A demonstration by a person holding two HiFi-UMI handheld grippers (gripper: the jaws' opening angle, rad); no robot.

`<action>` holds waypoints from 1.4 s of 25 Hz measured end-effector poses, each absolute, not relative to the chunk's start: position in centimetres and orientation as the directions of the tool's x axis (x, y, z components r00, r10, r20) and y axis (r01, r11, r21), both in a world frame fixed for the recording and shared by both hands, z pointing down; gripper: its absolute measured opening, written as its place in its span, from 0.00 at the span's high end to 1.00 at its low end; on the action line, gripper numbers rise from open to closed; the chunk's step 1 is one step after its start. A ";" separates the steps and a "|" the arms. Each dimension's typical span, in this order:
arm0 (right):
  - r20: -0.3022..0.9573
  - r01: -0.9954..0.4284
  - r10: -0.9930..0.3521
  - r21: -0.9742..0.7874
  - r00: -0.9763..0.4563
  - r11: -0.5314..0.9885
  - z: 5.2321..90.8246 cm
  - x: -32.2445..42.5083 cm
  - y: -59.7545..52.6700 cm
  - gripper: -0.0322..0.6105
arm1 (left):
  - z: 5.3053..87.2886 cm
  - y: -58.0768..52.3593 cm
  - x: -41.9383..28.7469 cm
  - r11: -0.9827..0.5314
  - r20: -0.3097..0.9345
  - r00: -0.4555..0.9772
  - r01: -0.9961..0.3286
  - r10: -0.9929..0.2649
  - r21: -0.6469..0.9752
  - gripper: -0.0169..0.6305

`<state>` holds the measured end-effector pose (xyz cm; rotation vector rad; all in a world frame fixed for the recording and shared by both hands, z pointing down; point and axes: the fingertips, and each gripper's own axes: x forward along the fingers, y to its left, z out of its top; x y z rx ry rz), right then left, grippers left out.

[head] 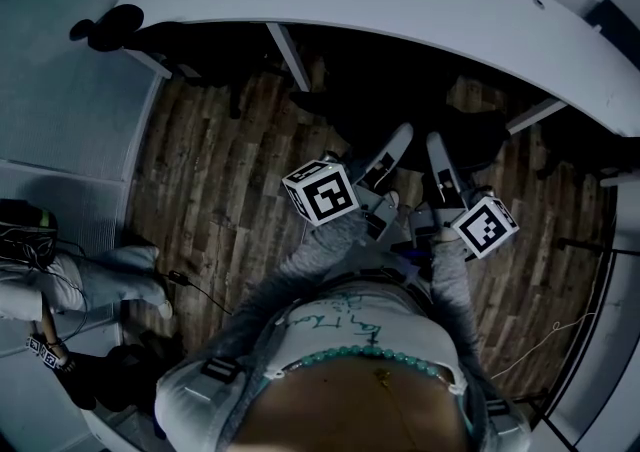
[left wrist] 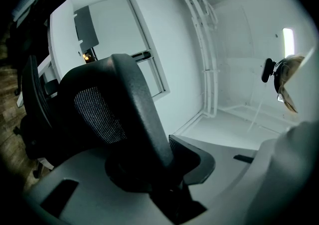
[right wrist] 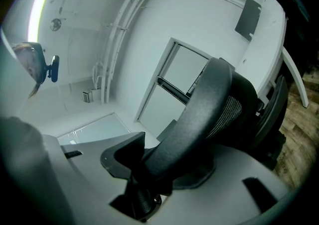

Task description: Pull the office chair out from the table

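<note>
I clamp my left gripper and my right gripper tight on the back of the chair, side by side, so I can tug it away from the table it sits close to.

Right hand-held gripper is clamped on the office chair by its curved top rim (mesh behind), white tabletop at 1 o'clock.

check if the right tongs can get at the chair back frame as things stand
Yes, it looks so: the right tongs appear closed on the chair back frame, with nothing else in the way.
</note>
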<state>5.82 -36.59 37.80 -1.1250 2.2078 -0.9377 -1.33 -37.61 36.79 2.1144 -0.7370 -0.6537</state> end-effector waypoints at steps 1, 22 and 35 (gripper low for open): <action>-0.111 -0.497 -0.833 -0.757 -0.542 0.424 37.8 5.8 -36.3 0.68 | 36.8 -37.3 -1.3 -0.520 -0.199 0.699 -0.281 -0.687 0.806 0.80; -0.126 -0.500 -0.841 -0.754 -0.527 0.426 37.9 4.1 -30.7 0.68 | 37.0 -31.8 -3.0 -0.528 -0.210 0.706 -0.265 -0.676 0.806 0.79; -0.130 -0.495 -0.832 -0.750 -0.539 0.438 37.7 4.7 -27.8 0.68 | 37.2 -28.8 -2.5 -0.523 -0.199 0.700 -0.284 -0.686 0.804 0.79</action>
